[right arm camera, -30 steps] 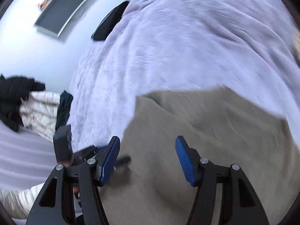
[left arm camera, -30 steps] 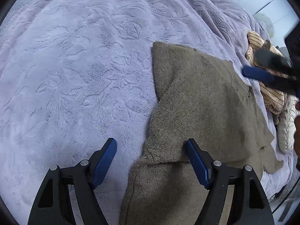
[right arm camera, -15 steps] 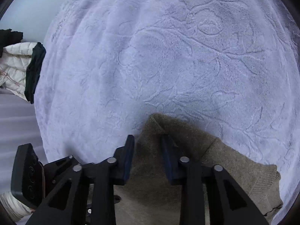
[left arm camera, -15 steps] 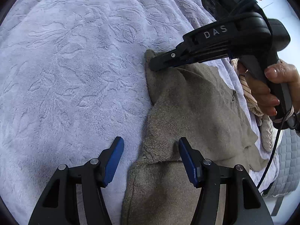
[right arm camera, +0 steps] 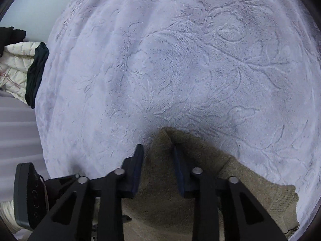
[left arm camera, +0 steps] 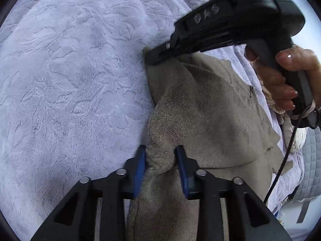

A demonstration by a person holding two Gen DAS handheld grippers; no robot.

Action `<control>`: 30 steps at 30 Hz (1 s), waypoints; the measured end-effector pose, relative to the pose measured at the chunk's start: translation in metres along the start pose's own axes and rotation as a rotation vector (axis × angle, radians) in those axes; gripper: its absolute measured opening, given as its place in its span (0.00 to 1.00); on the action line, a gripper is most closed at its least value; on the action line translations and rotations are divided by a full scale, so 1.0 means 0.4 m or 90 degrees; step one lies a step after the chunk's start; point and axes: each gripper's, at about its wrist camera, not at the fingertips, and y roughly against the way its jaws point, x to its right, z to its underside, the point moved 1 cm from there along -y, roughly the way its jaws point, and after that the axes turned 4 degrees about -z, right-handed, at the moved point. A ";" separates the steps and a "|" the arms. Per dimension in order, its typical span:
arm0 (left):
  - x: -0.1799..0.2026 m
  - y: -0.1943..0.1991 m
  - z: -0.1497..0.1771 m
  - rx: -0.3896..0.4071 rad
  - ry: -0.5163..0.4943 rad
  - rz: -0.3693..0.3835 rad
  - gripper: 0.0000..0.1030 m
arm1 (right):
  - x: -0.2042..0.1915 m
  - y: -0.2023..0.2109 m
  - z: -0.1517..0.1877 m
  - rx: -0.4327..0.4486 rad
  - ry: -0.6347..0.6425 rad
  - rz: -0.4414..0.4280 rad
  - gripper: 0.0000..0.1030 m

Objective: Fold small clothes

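In your left wrist view, your left hand-held gripper (left arm camera: pixel 160 158) has just been closing and now pinches a bunched ridge of the olive-brown sweater (left arm camera: pixel 210 116) between its blue pads at 6 o'clock. The sweater lies on the lilac embossed bed blanket (left arm camera: pixel 70 80), running from that pinch up toward 12 o'clock, where your right hand-held gripper (left arm camera: pixel 152 59) bites its far corner; your hand (left arm camera: pixel 280 84) holds that tool at 3 o'clock, its cable hanging below. So the edge between your two grips runs along the 6-to-12 line, with the body of the sweater spreading toward 3 and 4 o'clock. In your right wrist view, the right hand-held gripper (right arm camera: pixel 158 158) has just closed down narrow on the sweater's (right arm camera: pixel 164 200) top corner at 6 o'clock, cloth caught between its pads; bare blanket (right arm camera: pixel 180 60) fills everything from 9 through 3 o'clock. The ribbed edge shows at 4 o'clock. The coming fold likely turns on carrying this held edge sideways over the sweater's body, both grips moving together.
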 end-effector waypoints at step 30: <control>0.181 0.131 0.184 -0.041 -0.064 -0.216 0.88 | 0.098 0.192 0.697 0.197 -0.362 -0.005 0.70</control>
